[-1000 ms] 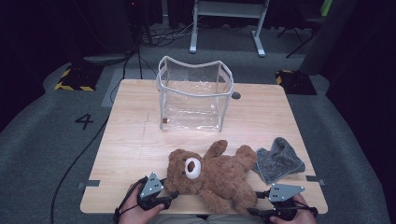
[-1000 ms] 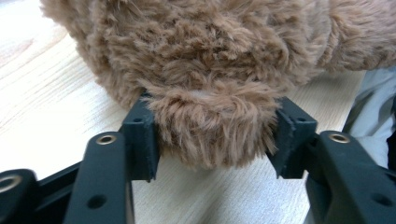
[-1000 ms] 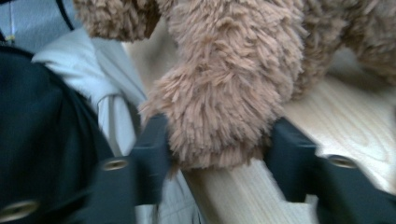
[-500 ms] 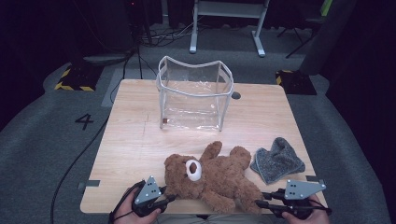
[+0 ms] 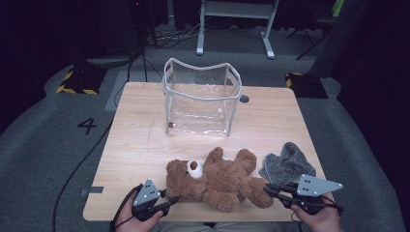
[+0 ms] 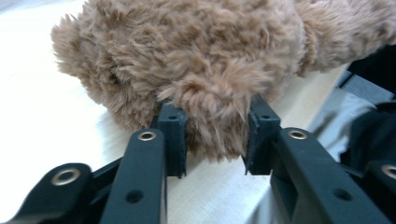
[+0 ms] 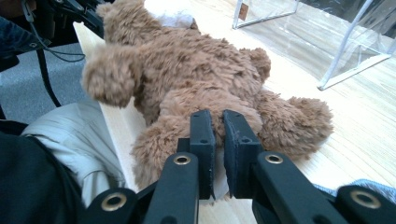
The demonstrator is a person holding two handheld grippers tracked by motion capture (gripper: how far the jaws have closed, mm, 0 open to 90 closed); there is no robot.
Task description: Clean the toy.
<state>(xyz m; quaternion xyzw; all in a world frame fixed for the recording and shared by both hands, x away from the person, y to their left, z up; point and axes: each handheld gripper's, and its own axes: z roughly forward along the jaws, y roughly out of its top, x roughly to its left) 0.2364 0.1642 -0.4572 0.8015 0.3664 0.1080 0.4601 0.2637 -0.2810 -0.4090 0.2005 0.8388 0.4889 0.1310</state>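
Now that both grippers have just been closing, the left gripper (image 5: pixel 170 200) pinches a tuft of the bear (image 5: pixel 217 176) at its head end, and the right gripper (image 5: pixel 269 189) has nipped almost flat on fur at a leg. A second ago the bear lay untouched between spread jaws; it still sprawls at the near edge of the table (image 5: pixel 135 145), with the grey cloth (image 5: pixel 287 164) just right of it. I'd guess a lift toward the clear bag (image 5: pixel 200 99) at the far side comes next.
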